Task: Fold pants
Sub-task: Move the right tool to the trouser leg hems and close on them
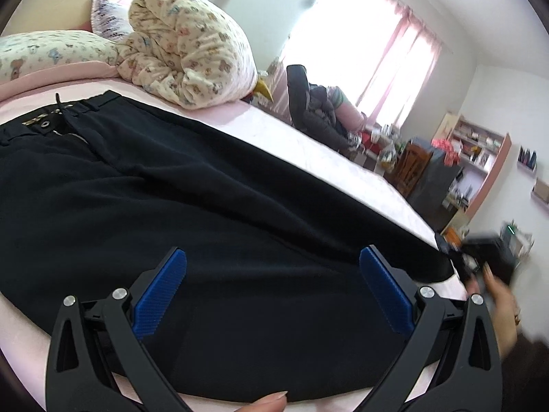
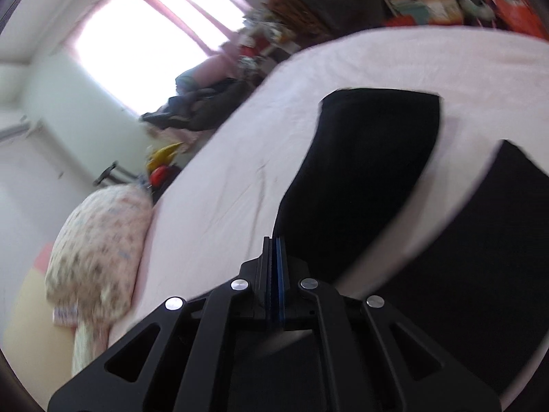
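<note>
Dark navy pants (image 1: 192, 206) lie flat on the pink bed sheet (image 1: 329, 158), waistband with button and zipper at the far left. My left gripper (image 1: 272, 274) is open, its blue pads spread wide just above the middle of the pants, holding nothing. In the right wrist view the pants (image 2: 370, 158) show as two dark legs with hems toward the foot of the bed. My right gripper (image 2: 274, 240) has its jaws pressed together at the edge of one leg; I cannot tell whether fabric is pinched between them. The right gripper shows blurred at the far end of the pants in the left wrist view (image 1: 480, 257).
A rolled floral quilt (image 1: 185, 51) and pillows (image 1: 51, 51) sit at the head of the bed. A chair piled with clothes (image 1: 319, 110), shelves and a cluttered desk (image 1: 473, 158) stand beyond the bed by the window. The quilt also shows in the right wrist view (image 2: 99, 247).
</note>
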{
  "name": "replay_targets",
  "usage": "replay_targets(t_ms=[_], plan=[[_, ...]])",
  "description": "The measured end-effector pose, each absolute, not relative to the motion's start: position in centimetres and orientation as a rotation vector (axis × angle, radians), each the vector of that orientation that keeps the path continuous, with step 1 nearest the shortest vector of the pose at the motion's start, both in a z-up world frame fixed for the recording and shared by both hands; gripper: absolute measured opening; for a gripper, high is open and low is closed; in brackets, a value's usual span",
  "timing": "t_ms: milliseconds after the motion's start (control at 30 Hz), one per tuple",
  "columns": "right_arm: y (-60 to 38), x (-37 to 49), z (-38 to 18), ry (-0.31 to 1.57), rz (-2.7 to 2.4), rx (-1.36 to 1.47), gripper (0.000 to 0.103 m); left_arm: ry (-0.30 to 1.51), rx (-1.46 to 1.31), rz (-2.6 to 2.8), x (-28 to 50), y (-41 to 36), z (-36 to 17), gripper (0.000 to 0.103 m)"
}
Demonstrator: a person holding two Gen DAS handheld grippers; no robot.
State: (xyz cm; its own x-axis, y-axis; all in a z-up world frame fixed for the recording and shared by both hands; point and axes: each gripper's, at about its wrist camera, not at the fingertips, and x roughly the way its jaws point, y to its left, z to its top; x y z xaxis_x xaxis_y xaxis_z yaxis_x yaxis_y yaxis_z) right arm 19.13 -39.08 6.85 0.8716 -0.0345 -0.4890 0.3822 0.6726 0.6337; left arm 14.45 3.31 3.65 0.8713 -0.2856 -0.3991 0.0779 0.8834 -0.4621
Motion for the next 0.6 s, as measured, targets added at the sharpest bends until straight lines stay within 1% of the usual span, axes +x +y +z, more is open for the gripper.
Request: replay_targets(t_ms=[67,133,200,267,300,367,467,600], plan=[[-37.8,16.3,6.7,0.464,-0.222,0.765,0.002,0.459,-0.473,-0.199,14.3,3.7,3.8,0.101],[-36.1,13.3,5.2,0.492,-0.224,0.718,0.002,0.448,-0.495,-0.212,14.2,4.1,3.9,0.101],[-35.1,12.4,2.6,0.592,-0.239,0.676,0.002,0.448,-0.504,-0.205,14.3,4.3,4.0,0.101],[-35.2,12.0,0.2,0.692,-0.236,0.736,0.003,0.450,-0.507,-0.197,14.3,4.3,3.9,0.101],[-35.5,11.8,-0.3,0.711,-0.227,0.774,0.004,0.451,-0.507,-0.192,14.3,4.4,3.9,0.101],[-35.6,10.6,0.5,0.704,-0.244,0.796,0.008,0.460,-0.514,-0.186,14.5,4.6,3.9,0.101],[-36.5,9.0,2.7,0.636,-0.236,0.774,0.008,0.478,-0.528,-0.187,14.7,4.7,3.8,0.101],[-41.2,6.7,3.3,0.546,-0.265,0.975,0.009,0.486,-0.547,-0.194,14.7,5.0,3.8,0.101]])
